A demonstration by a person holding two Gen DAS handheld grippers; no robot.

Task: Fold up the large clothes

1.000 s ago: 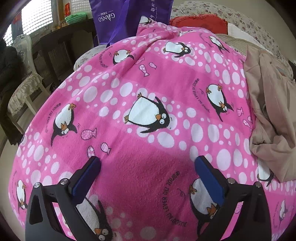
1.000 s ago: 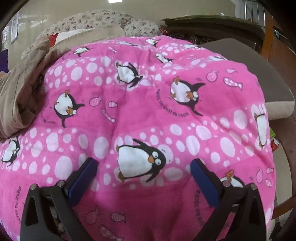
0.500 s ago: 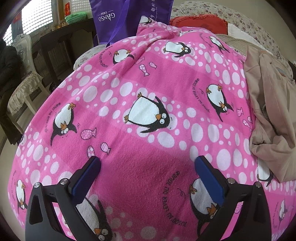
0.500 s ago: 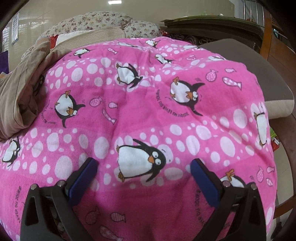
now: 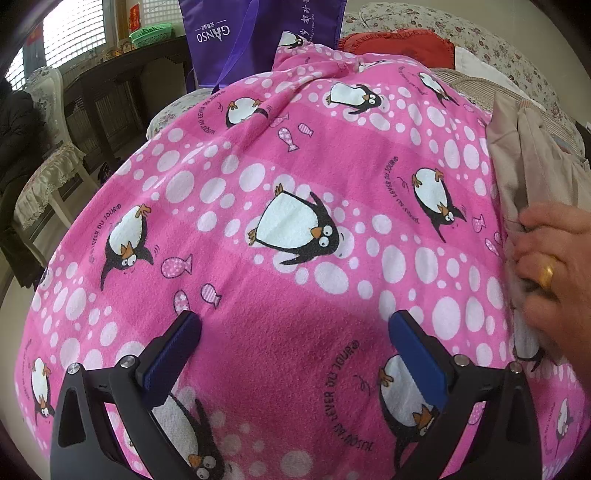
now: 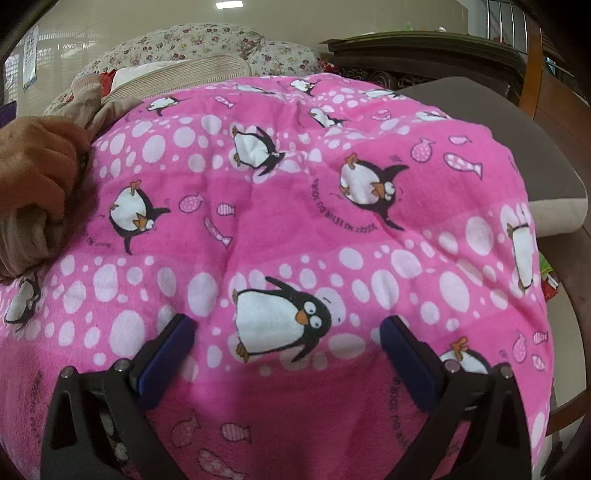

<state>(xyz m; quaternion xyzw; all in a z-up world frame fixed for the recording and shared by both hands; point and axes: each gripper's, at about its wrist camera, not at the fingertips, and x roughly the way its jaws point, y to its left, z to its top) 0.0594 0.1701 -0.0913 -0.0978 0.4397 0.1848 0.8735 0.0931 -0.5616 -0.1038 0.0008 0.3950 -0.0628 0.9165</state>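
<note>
Across nearly the whole of both wrist views spreads a pink penguin-print fleece blanket (image 5: 295,206), dotted with white circles and little fish, draped over a rounded surface and hanging off its edges. Behind it runs a floral-patterned sofa back (image 6: 207,44), with a red cushion (image 5: 395,42) tucked against it in the left wrist view. A beige garment (image 5: 532,155), the large piece of clothing, lies bunched in loose folds on the blanket's far side: at the right edge of the left wrist view and at the left edge of the right wrist view (image 6: 96,107). A bare hand (image 5: 554,266) wearing a gold ring (image 5: 546,272) grips that beige cloth, fingers curled into the fabric; the same hand (image 6: 40,170) shows as a fist closed on the cloth in the right wrist view. A purple GANSO bag (image 5: 236,33) hangs beyond the blanket's far end, near a dark wooden table (image 5: 122,70) with a green basket (image 5: 151,33) on it. The left gripper (image 5: 295,325) hovers low over the blanket with its blue-padded fingers spread wide, nothing between them. The right gripper (image 6: 288,328) sits the same way, fingers well apart over a penguin, pinching nothing.
</note>
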